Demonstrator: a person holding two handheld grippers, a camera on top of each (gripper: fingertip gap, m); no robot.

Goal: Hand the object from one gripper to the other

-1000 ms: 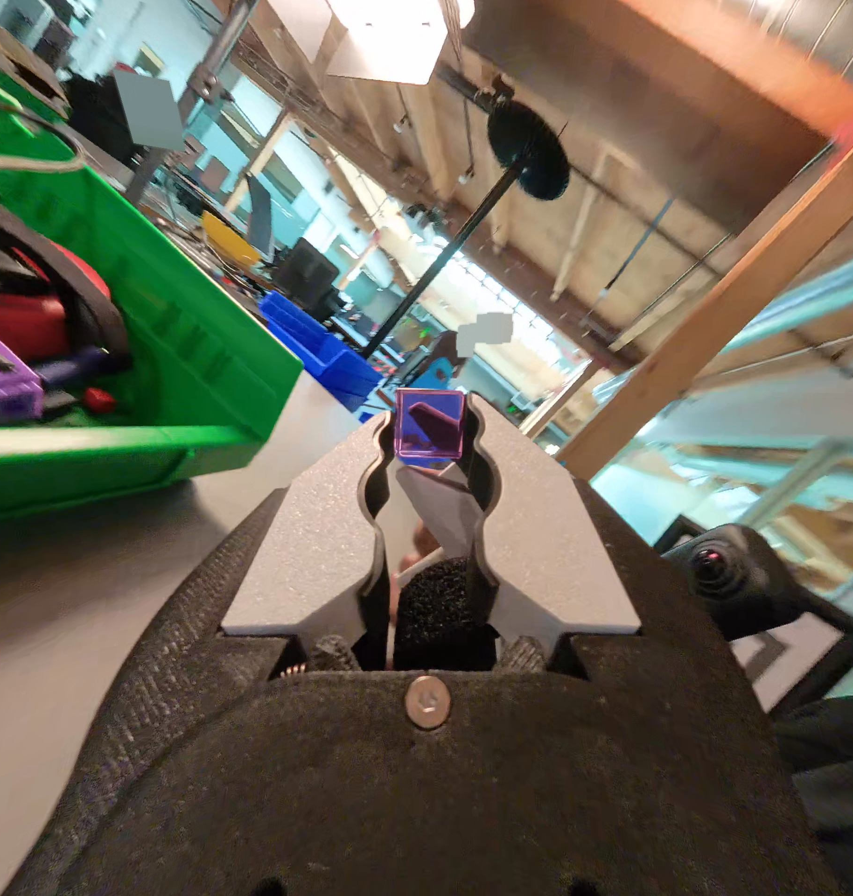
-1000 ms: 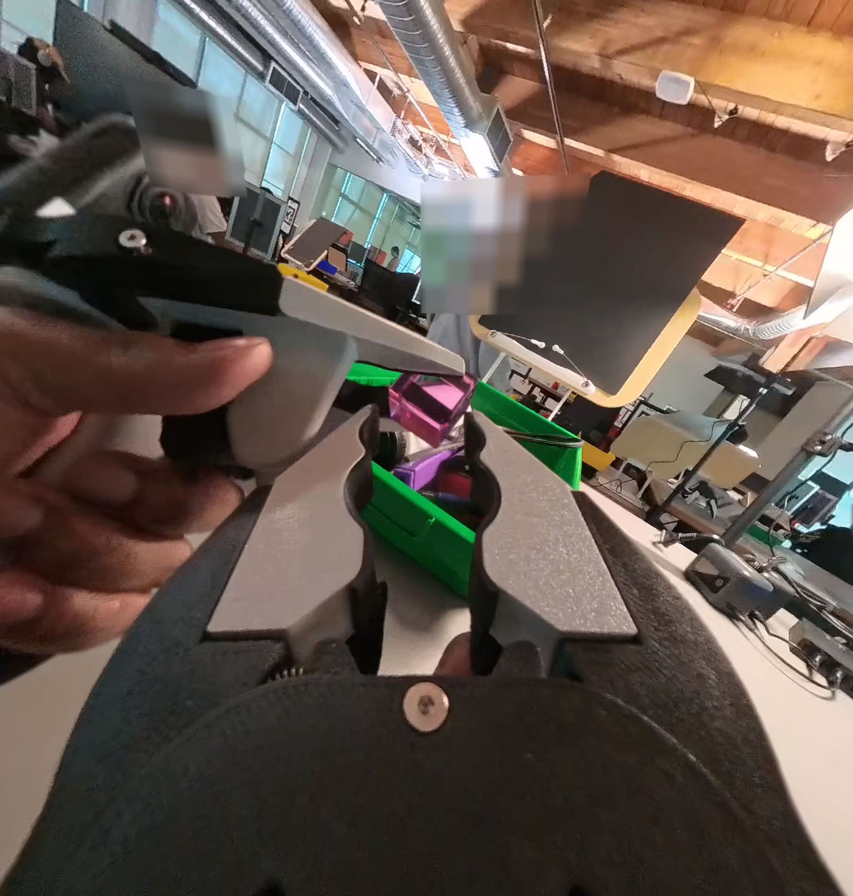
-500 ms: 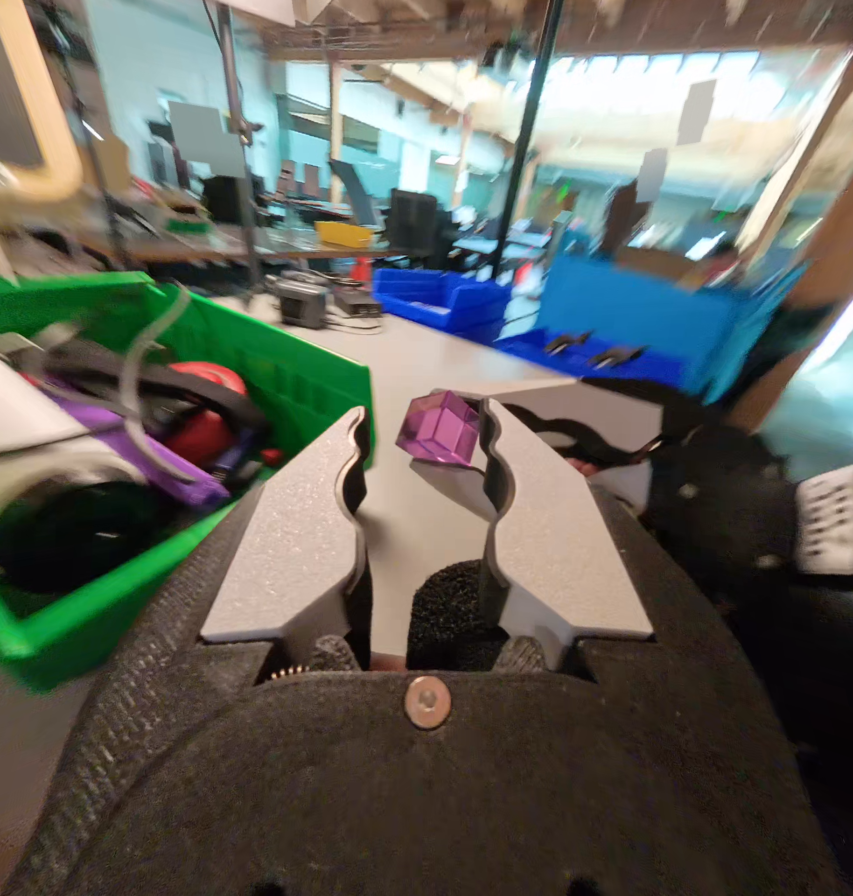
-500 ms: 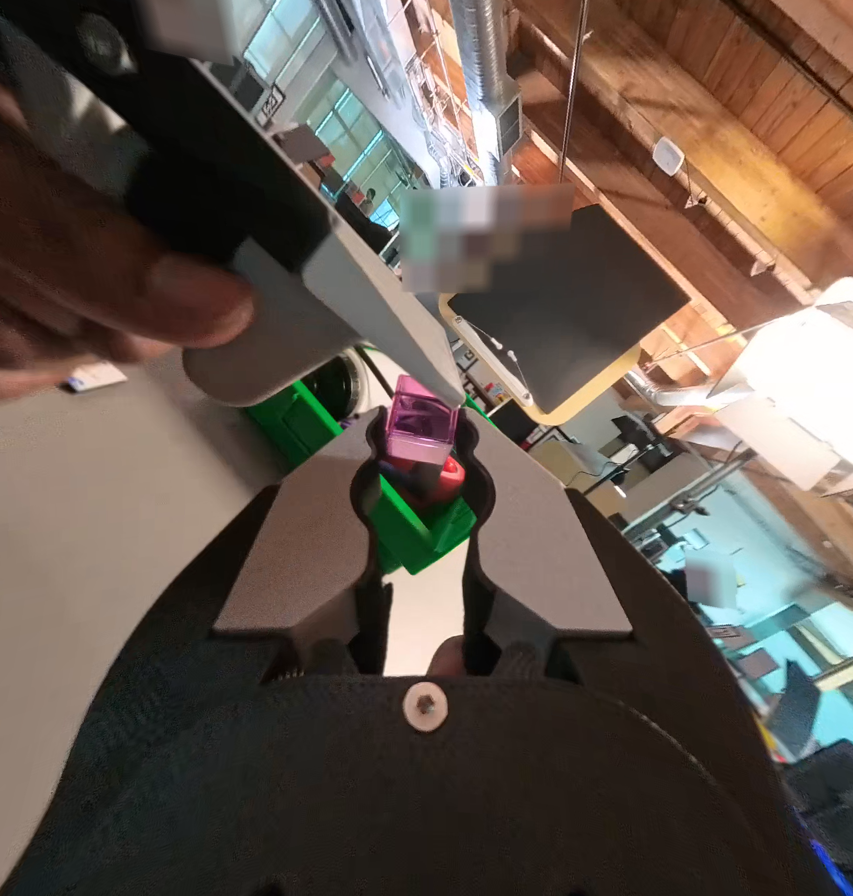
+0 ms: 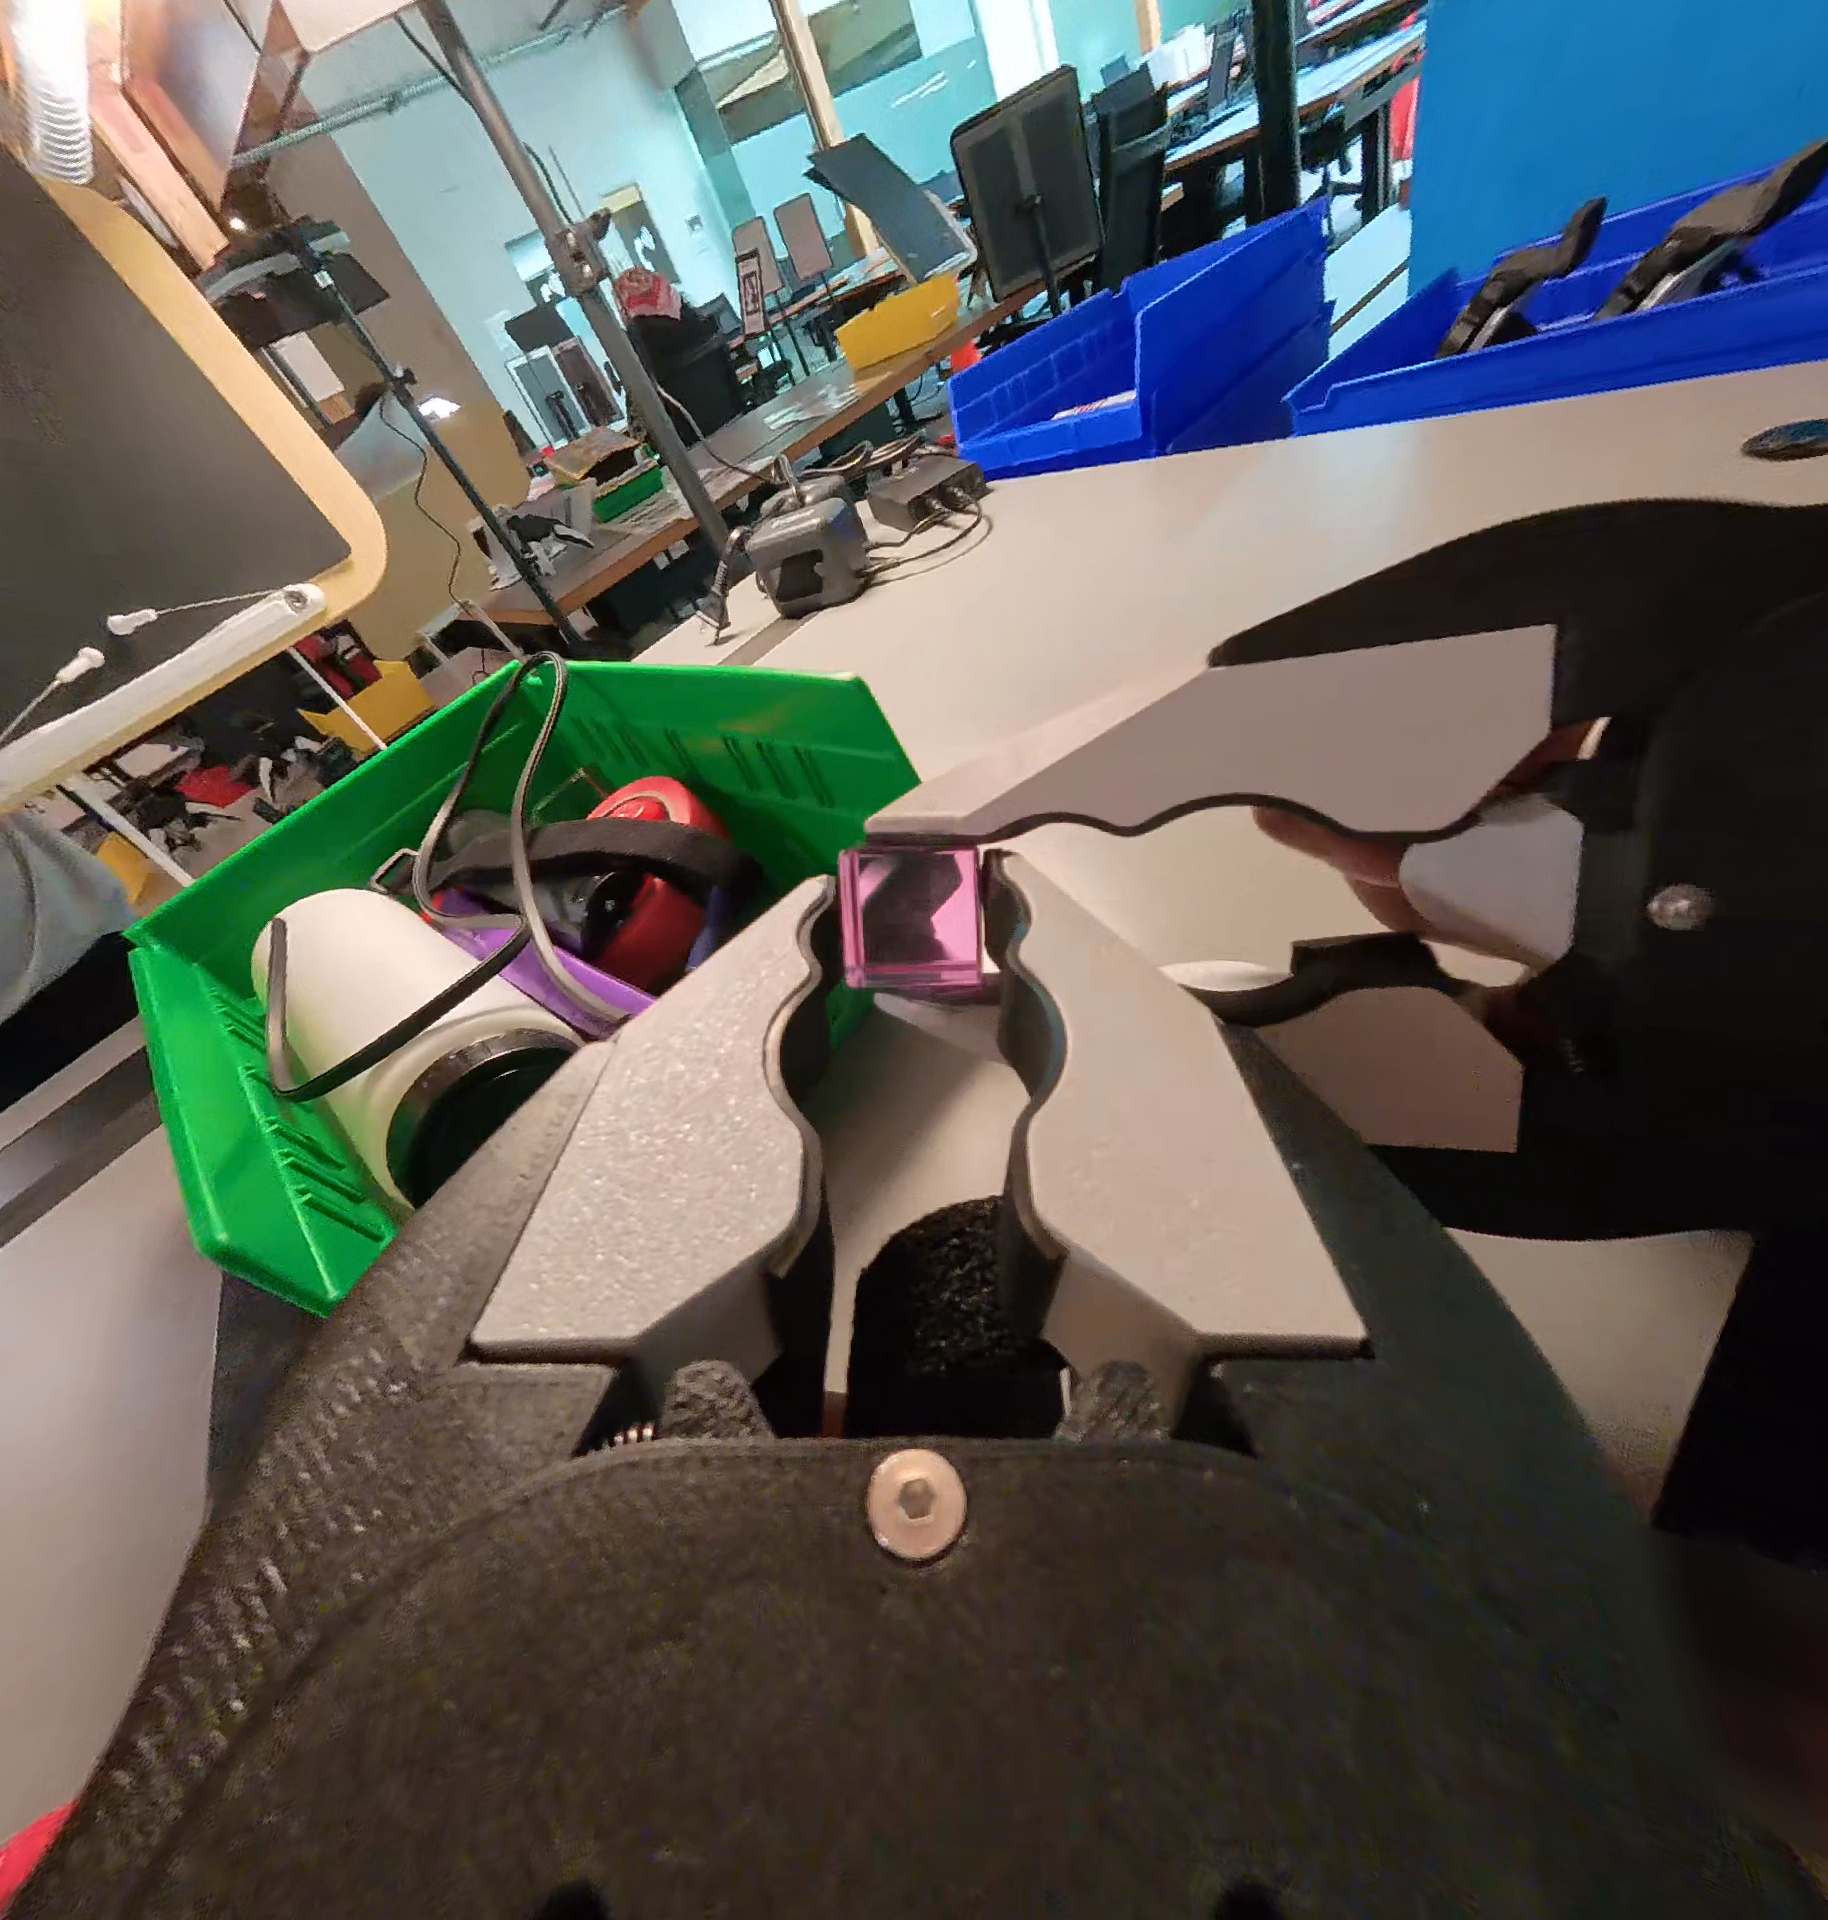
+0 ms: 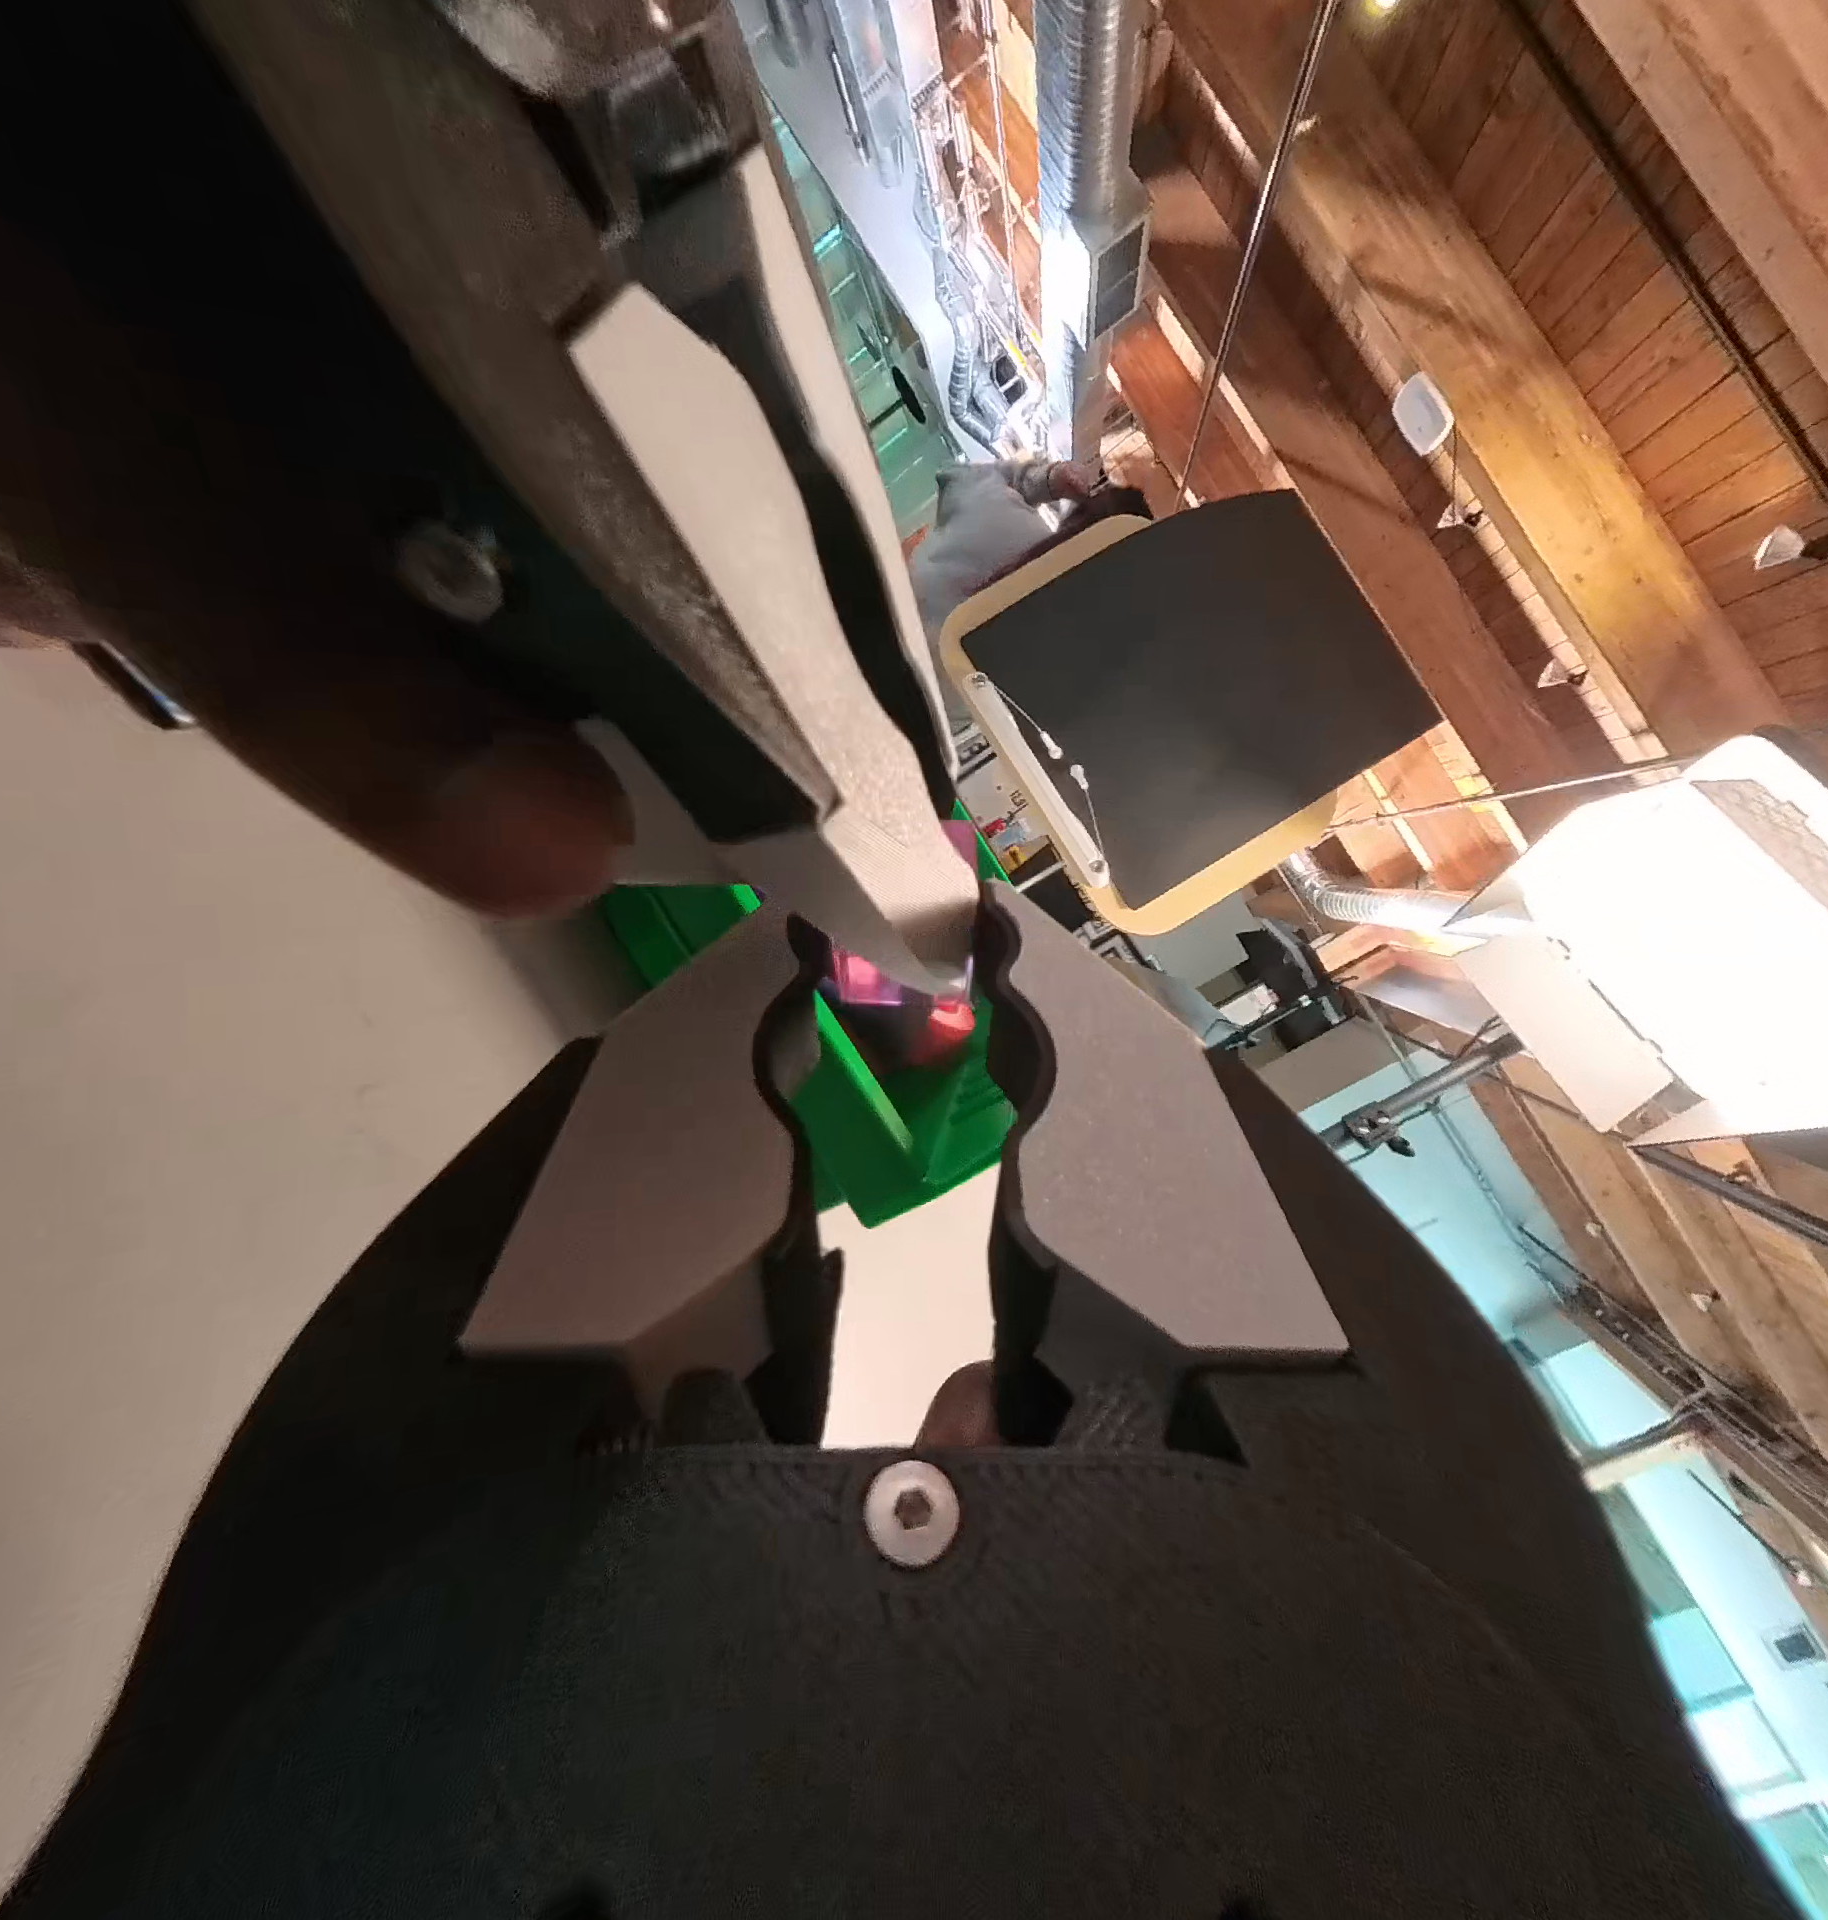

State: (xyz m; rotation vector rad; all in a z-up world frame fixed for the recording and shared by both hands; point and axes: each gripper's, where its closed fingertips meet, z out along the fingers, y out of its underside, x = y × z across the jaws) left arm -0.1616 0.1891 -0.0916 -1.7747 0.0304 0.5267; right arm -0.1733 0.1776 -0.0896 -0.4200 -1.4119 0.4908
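Handover, mid-exchange.

- Table [image 5: 1097, 582]: grey, bare on the side of the green bin [image 5: 266, 1143] where the work is. Keep the exchange over that bare stretch, not over the bin, so a dropped piece does not land among the clutter in the bin.
- Left gripper [image 5: 910, 925]: held just beside the bin's near corner and above its rim. Its two fingers are drawn in on the side faces of the purple cube [image 5: 915, 920] and look to be pinching it at the very tips.
- Right gripper [image 6: 889, 935]: comes in crosswise from the side away from the bin. Its upper finger [image 5: 1253, 738] lies flat on the cube's top face. The lower finger is hidden, so you cannot tell whether it is clamping.
- Cube: in the air beside the bin, between both pairs of fingertips, faces square to the left fingers.

Judgement: do not ease one grip until the other is firm on two opposite faces. Hold both wrists steady and open the releasing fingers slowly. The hold is shallow, so any twist may flick the cube out.
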